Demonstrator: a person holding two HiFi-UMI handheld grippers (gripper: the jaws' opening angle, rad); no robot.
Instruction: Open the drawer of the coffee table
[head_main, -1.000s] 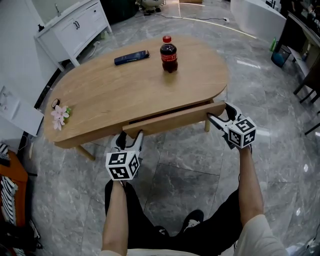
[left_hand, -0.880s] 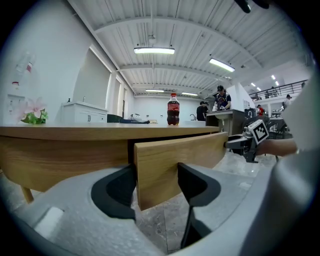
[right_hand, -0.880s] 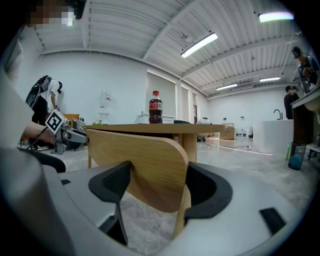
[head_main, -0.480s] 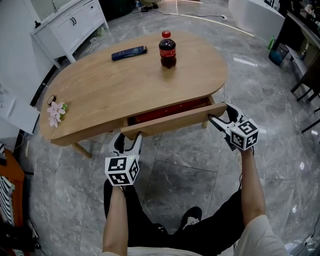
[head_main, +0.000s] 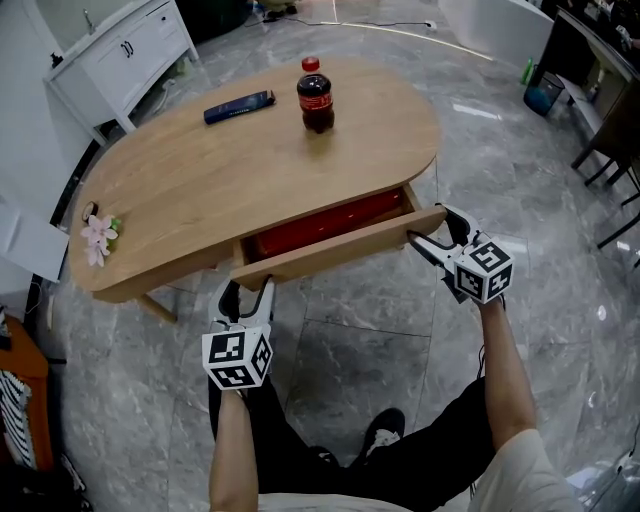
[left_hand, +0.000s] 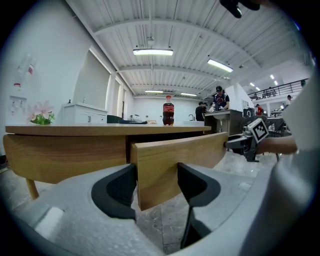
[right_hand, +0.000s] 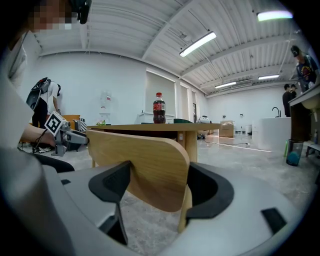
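Left tongs (head_main: 247, 286) and right tongs (head_main: 430, 228) tight on drawer front (head_main: 340, 250); red interior (head_main: 330, 225) in head view only.

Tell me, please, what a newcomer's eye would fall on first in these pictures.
The drawer of the oval wooden table stands partly pulled out, showing a red inside. The left gripper and the right gripper each clamp one end of its front. On the tabletop's far side a cola bottle stands upright, with a dark remote lying to its left.
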